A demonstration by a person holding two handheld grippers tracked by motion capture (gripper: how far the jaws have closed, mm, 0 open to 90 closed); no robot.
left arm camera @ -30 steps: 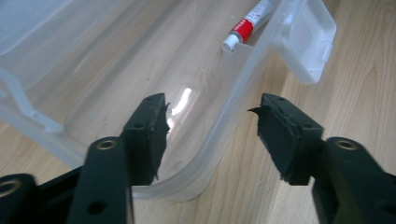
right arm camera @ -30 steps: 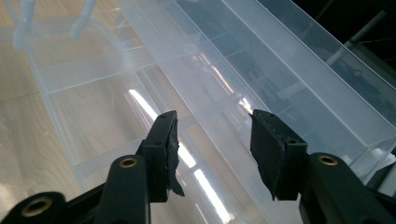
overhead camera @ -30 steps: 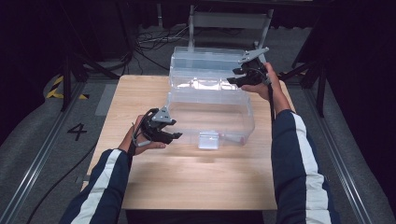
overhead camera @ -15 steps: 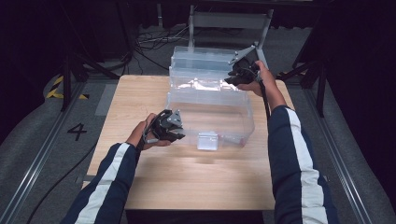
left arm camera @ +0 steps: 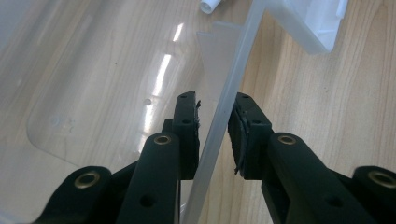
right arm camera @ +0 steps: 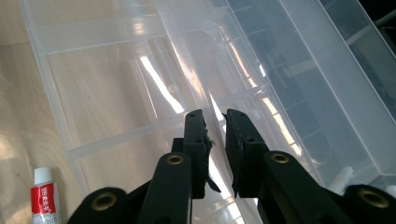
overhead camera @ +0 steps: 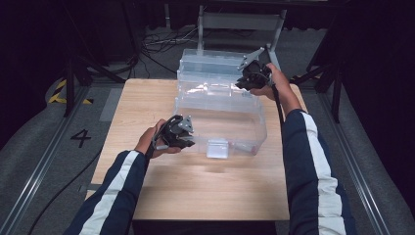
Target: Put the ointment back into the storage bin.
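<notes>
Both sets of tongs have just been closing, each w/ a wall of the clear plastic bin (overhead camera: 220,117) between its jaws. Compared w/ a sec ago, the left tongs (overhead camera: 182,133) have gone from beside the bin's near-left corner onto its edge, and the right tongs (overhead camera: 248,78) have dropped onto the far-right rim. In the left gripper view the thin rim (left arm camera: 224,107) runs between the pads: left pad against it, right pad seems just off, so nearly clenched on it. In the right gripper view the jaws are pinched on the bin wall (right arm camera: 212,112). Likely meaning: two-handed grip about set, lift or shift of the bin next. Bin is see-through, ribbed, open-topped, sitting mid-counter (overhead camera: 147,98); a second clear bin (overhead camera: 215,61) touches its far side. Small red-and-white tube (right arm camera: 44,196) lies beside the bin.
</notes>
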